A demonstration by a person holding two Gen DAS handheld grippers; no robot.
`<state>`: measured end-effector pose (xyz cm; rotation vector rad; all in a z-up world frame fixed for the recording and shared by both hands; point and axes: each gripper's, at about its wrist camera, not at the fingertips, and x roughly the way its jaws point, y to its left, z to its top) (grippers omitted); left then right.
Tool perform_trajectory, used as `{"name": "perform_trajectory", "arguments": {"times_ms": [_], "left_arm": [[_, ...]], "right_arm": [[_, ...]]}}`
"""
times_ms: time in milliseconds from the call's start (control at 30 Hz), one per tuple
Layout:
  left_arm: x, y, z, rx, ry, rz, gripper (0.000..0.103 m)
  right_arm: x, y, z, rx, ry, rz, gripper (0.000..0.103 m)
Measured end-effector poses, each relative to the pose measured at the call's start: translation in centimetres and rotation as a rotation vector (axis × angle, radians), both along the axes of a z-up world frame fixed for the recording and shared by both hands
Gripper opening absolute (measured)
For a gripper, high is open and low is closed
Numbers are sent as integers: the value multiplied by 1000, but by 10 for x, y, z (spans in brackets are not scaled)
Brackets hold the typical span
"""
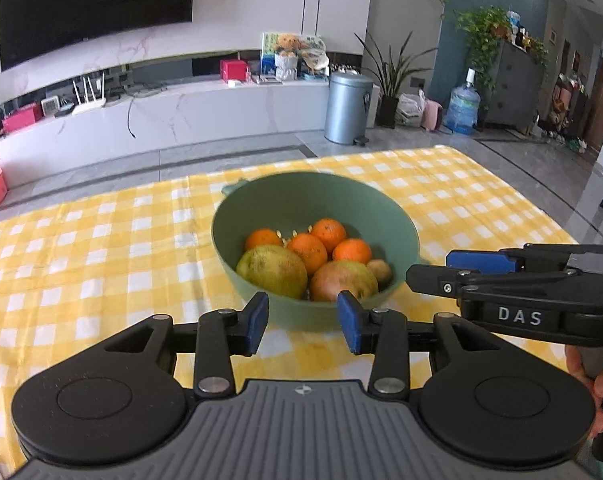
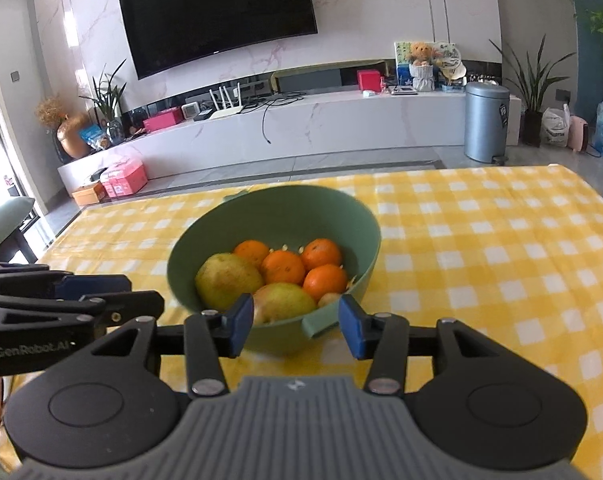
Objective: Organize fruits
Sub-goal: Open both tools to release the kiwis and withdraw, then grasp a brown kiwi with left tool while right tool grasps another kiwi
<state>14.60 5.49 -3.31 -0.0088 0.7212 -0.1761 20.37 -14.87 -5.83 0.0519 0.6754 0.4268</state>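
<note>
A green bowl (image 1: 301,179) (image 2: 189,240) stands on the yellow checked tablecloth (image 1: 81,248) (image 2: 481,260). It holds several oranges (image 1: 307,250) (image 2: 282,266), two yellow-green pears (image 1: 271,270) (image 2: 227,280) and a small brown fruit (image 1: 380,271). My left gripper (image 1: 303,322) is open just short of the bowl's near wall, with nothing between its blue pads. My right gripper (image 2: 295,328) is also open, its pads either side of the bowl's near handle tab (image 2: 317,326) without touching it. Each view shows the other gripper alongside.
The table's far edge (image 1: 261,168) lies just behind the bowl, with floor beyond. A grey bin (image 1: 347,106) and a white TV console (image 2: 301,128) stand further back. A person's hand (image 1: 581,364) grips the right tool's handle.
</note>
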Motion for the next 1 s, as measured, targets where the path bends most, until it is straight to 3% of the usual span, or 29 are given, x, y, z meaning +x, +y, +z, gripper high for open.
{"name": "perform_trajectory", "arguments": {"times_ms": [167,367,600,1000], "left_arm": [[-2,3,-13,-25,103,-60,47],[-5,4,-30,-22,235,-99,47],[-23,-7,-42,8,287,-181,46],[-36,-38,-59,90,319,-296,46]], "right_arm": [[-13,1,1,-3,25,36,44],[-16,-2,-12,49,161,76,38],[-21,4,-41,86,367,109,29],[-21,0,-57,126,464,82,29]]}}
